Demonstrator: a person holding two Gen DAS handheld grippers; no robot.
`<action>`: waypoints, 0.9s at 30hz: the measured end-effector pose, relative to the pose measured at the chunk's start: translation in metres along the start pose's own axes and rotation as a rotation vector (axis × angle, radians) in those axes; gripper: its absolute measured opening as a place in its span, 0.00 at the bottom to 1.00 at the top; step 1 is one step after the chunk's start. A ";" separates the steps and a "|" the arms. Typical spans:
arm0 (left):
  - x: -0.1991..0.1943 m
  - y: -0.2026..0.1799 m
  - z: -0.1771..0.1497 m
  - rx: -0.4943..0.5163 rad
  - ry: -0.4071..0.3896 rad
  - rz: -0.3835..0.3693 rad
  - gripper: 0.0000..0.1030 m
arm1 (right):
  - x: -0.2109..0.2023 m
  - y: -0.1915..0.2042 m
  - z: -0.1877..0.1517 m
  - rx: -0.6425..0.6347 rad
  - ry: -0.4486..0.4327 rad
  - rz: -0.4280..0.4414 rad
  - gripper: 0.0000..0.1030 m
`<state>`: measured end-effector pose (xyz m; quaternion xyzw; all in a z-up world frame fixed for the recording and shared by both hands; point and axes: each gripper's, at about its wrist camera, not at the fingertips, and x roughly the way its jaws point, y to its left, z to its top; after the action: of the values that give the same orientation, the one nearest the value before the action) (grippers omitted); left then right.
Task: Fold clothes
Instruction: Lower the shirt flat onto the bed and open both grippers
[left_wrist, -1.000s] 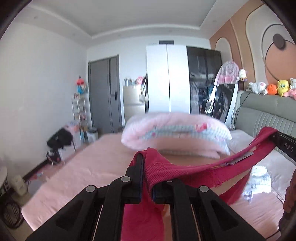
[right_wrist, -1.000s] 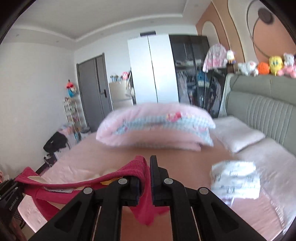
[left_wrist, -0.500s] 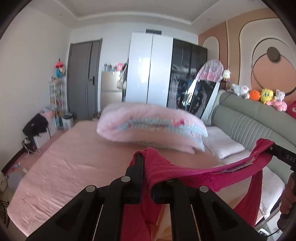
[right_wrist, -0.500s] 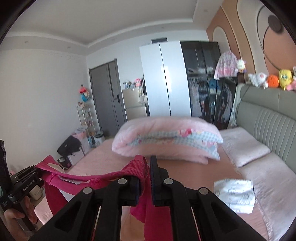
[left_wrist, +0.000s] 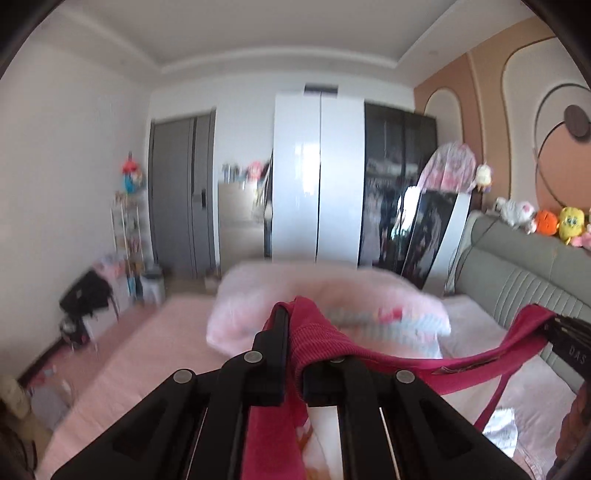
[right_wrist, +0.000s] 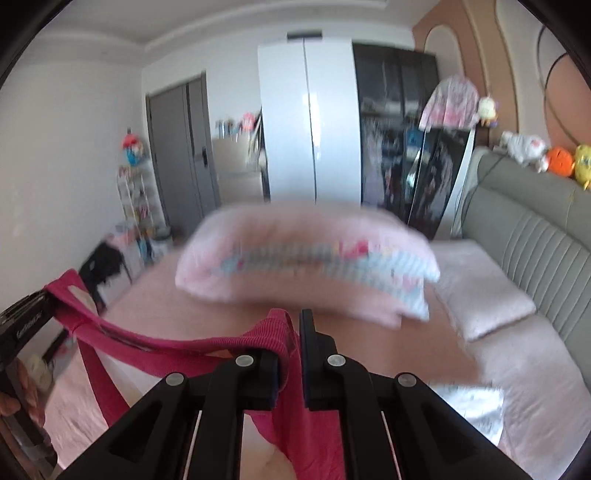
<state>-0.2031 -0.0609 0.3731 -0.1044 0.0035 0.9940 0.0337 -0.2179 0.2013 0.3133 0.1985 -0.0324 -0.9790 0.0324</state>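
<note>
at the bottom centre of the left wrist view our left gripper (left_wrist: 291, 332) is clenched on the ribbed edge of a red garment (left_wrist: 317, 341), which bunches over the fingertips and hangs down between the black arms. from there a band of the same cloth runs to the right edge of the frame, where our right gripper (left_wrist: 554, 325) pinches its other corner, so the garment is held up between the two tools above the bed. in the right wrist view the right gripper is likewise clamped on the red rib at lower centre, and the band sags away to the left edge, where the left gripper's black body grips it.

below and beyond lies the pink bed (right_wrist: 369, 354), with a pale printed packet (right_wrist: 472, 402) at the lower right. further back sits a blurred pink folded quilt (right_wrist: 306, 262), with a pillow (right_wrist: 480, 288) to its right against the grey headboard (right_wrist: 535, 251). plush toys (right_wrist: 543, 151) line the headboard top at the right. at the far wall stand a white and black wardrobe (left_wrist: 317, 177) and, left of it, a grey door (left_wrist: 181, 192).
</note>
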 end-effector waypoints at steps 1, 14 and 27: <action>-0.027 -0.003 0.029 0.032 -0.069 -0.004 0.04 | -0.027 0.003 0.038 0.013 -0.092 0.002 0.04; -0.100 0.016 -0.153 0.081 0.090 -0.058 0.05 | -0.152 0.012 -0.076 0.053 -0.180 0.104 0.14; 0.042 -0.021 -0.518 0.117 0.875 -0.071 0.04 | 0.053 -0.059 -0.464 0.123 0.624 -0.115 0.13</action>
<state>-0.1349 -0.0443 -0.1418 -0.5132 0.0700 0.8526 0.0692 -0.0882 0.2329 -0.1381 0.4922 -0.0687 -0.8674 -0.0268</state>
